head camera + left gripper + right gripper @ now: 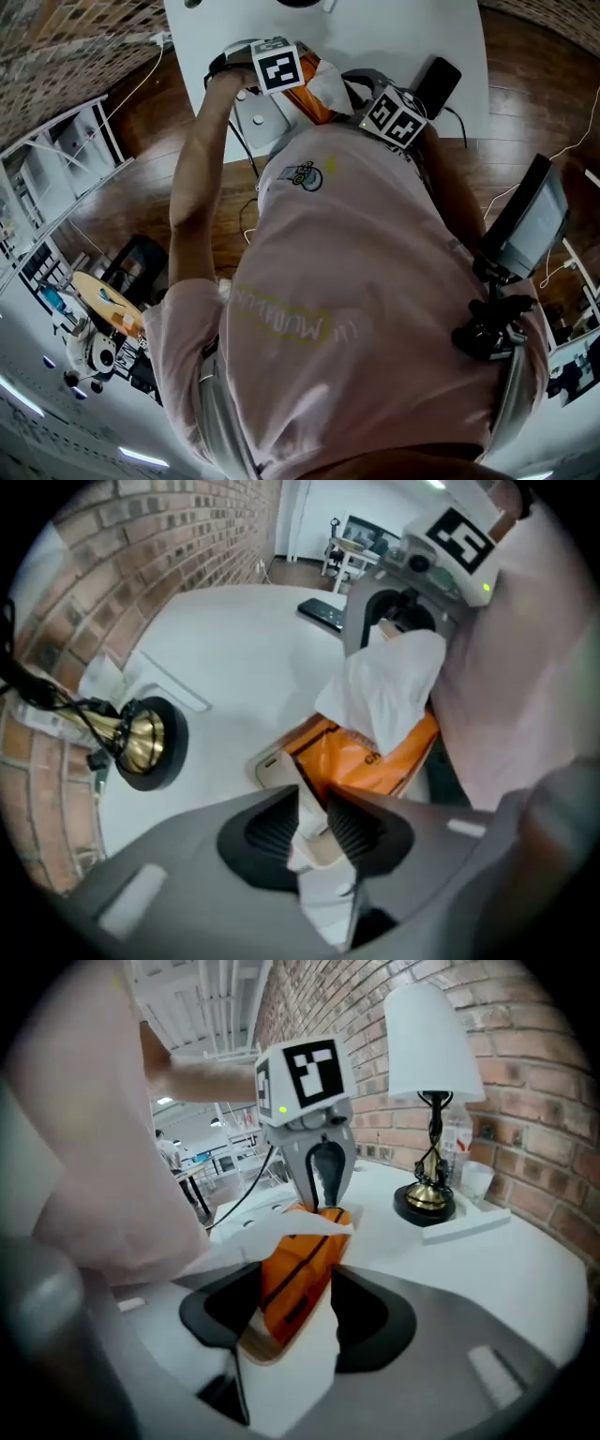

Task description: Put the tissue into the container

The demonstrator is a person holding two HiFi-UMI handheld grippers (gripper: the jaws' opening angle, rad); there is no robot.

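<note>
On the white table sits the container, white-walled with a tan rim, and an orange tissue pack stands inside it. The tissue bulges, crumpled, from the pack's top. Left gripper: jaws nearly together, pinching the container's end wall. Right gripper: jaws wide apart, straddling the opposite end, gripping nothing. The table lamp stands well apart

Tissue atop container, on tbl
</note>
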